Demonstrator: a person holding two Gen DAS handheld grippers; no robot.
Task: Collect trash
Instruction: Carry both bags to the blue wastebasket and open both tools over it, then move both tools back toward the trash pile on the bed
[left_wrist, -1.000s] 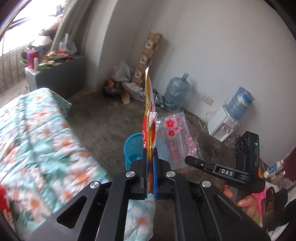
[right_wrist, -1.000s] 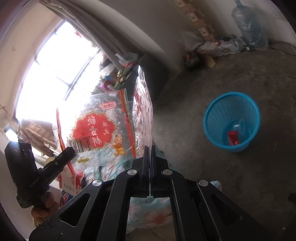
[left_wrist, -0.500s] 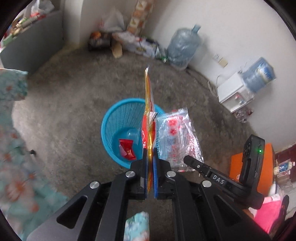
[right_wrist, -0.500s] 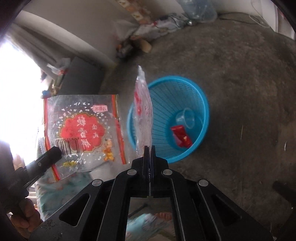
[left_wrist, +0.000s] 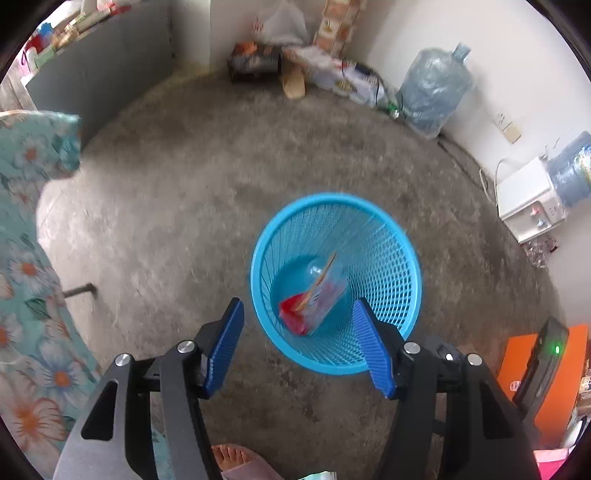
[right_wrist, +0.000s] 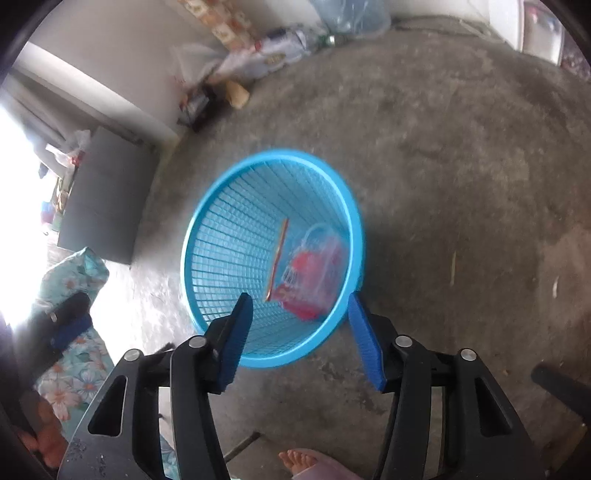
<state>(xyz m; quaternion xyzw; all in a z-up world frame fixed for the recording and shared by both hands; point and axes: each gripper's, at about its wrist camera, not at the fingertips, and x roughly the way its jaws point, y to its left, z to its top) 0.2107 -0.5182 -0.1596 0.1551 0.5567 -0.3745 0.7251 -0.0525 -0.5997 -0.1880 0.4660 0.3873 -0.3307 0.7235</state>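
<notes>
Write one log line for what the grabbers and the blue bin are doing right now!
left gripper: open, empty | right gripper: open, empty | wrappers: inside blue basket | basket: upright on floor

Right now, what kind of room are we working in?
Probably a lived-in bedroom at home: a floral bedspread, water jugs by the wall, a bare concrete floor, and a blue basket for the trash.

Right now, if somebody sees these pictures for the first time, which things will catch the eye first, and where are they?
The round blue plastic mesh basket on the grey concrete floor stands out first, with crumpled red and clear plastic wrappers inside it. Above it, the left gripper and the right gripper are both wide open and empty. A large clear water jug stands by the far wall.
</notes>
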